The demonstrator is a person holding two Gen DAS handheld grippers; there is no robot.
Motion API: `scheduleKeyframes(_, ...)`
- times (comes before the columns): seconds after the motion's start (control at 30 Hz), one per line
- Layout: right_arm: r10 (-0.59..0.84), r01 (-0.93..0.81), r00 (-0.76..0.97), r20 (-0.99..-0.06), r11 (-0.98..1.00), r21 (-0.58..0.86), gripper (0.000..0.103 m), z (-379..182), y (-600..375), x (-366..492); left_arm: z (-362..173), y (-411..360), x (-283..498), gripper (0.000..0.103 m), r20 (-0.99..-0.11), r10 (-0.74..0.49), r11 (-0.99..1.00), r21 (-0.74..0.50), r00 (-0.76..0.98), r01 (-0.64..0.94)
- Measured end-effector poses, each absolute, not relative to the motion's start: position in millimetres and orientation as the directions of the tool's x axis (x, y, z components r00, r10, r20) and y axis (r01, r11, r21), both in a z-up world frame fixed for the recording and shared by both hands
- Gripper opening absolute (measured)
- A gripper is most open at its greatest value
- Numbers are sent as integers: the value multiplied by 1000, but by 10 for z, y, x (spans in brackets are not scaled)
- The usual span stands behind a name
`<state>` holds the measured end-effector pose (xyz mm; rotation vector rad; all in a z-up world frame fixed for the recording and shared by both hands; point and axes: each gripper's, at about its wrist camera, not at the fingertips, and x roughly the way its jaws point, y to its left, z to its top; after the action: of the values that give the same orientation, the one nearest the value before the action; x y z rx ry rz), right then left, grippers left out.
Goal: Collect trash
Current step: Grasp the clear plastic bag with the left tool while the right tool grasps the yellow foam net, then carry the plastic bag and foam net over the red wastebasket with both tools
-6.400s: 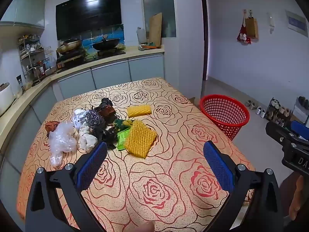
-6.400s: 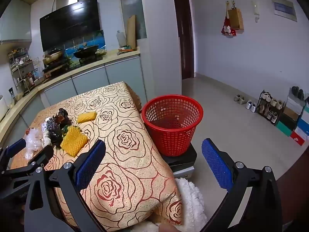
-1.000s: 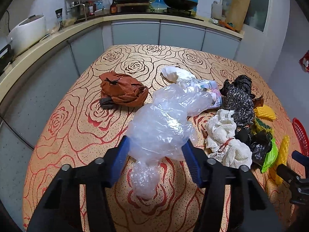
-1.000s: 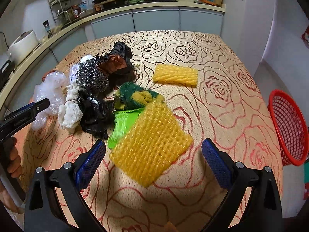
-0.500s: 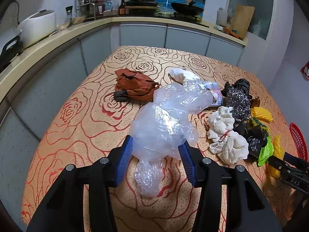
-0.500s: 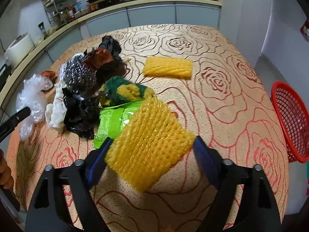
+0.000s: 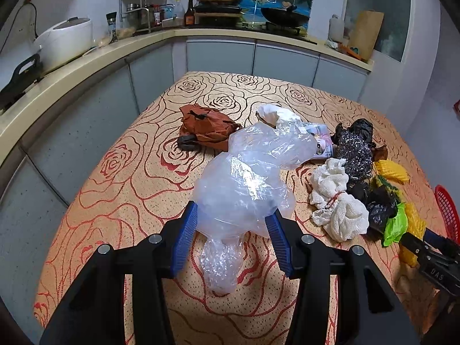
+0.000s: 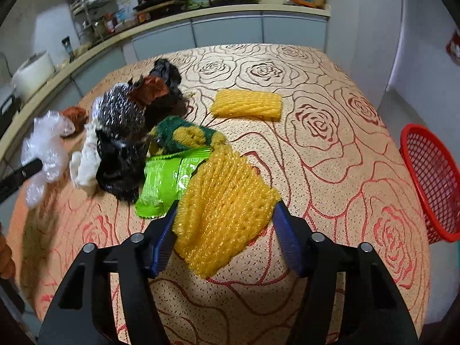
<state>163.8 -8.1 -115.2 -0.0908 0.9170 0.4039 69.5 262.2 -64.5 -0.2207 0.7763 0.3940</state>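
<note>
Trash lies heaped on a rose-patterned worktop (image 8: pixel 330 132) in a kitchen. The left tool (image 7: pixel 234 234) clamps a clear plastic bag (image 7: pixel 247 178) between its blue pads, the bag's tail hanging to the cloth. The right tool (image 8: pixel 224 231), its jaws just closing, has the yellow foam net (image 8: pixel 224 198) between its pads, the left pad touching it. A green wrapper (image 8: pixel 164 182) lies beside the net; a red basket (image 8: pixel 431 178) stands off the worktop's right edge.
</note>
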Motion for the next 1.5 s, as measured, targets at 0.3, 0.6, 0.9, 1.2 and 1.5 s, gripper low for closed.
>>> scheduleKeyframes(0.3, 367, -384, 544, -754, 908, 165, 27, -1009, -228, 1656, -575, 2670, 653, 47, -700, 310, 891, -21, 643, -453)
scheduleKeyframes(0.6, 423, -377, 557, -715, 896, 236, 23, -837, -459, 1818, -361, 2567, 736, 47, -659, 319, 903, -6, 681, -429)
scheduleKeyframes(0.9, 423, -369, 625, -656, 901, 228, 23, -565, -649, 1944, -156, 2305, 979, 47, -629, 268, 930, -29, 730, -366)
scheduleKeyframes(1.2, 372, -286, 694, -617, 928, 238, 23, -377, -1128, 2008, 35, 1836, 1273, 47, -599, 155, 970, -59, 786, -237)
scheduleKeyframes(1.5, 269, -158, 760, -592, 960, 233, 23, -263, -1777, 2045, 105, 1224, 1617, 47, -590, -18, 993, -106, 807, -56)
